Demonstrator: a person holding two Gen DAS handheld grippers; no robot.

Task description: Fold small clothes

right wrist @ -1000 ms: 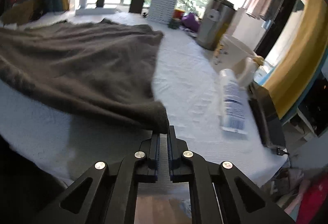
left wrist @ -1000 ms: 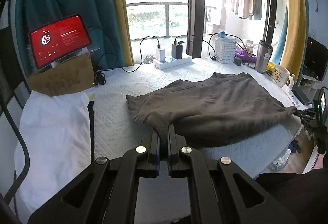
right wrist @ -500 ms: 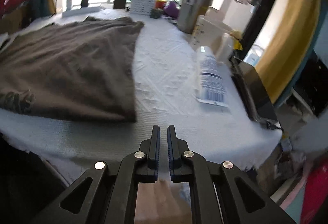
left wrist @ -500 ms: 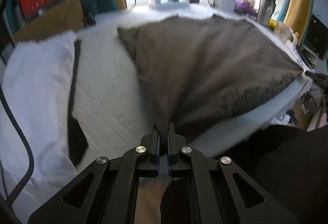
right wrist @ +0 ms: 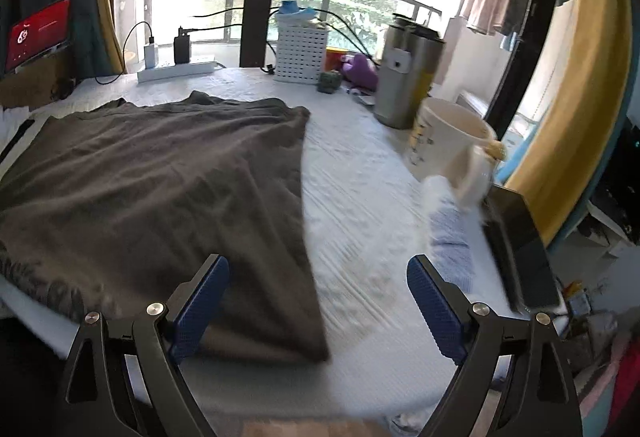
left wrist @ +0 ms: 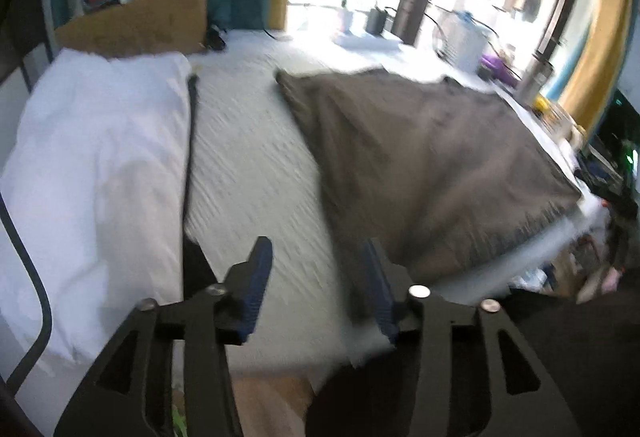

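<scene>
- Left gripper (left wrist: 316, 257): jaws have just been opening and now stand partly apart. Only white bedcover (left wrist: 256, 173) shows in the gap; no cloth between the pads.
- Brown garment (left wrist: 432, 165) lies flat, ahead and to the right of the left jaws. Its near corner sits just beside the right-hand finger (left wrist: 380, 277); contact cannot be told through the blur.
- White pillow (left wrist: 96, 165) lies left of the left jaws.
- Right gripper (right wrist: 318, 285): jaws have just been opening and now stand wide, gripping nothing.
- In the right wrist view, the garment's near right edge runs into the gap; the left-hand pad (right wrist: 200, 309) hangs over the cloth, the right-hand pad over bare cover.
- A mug (right wrist: 452, 141) and steel flask (right wrist: 404, 81) stand ahead, right of the right jaws.
</scene>
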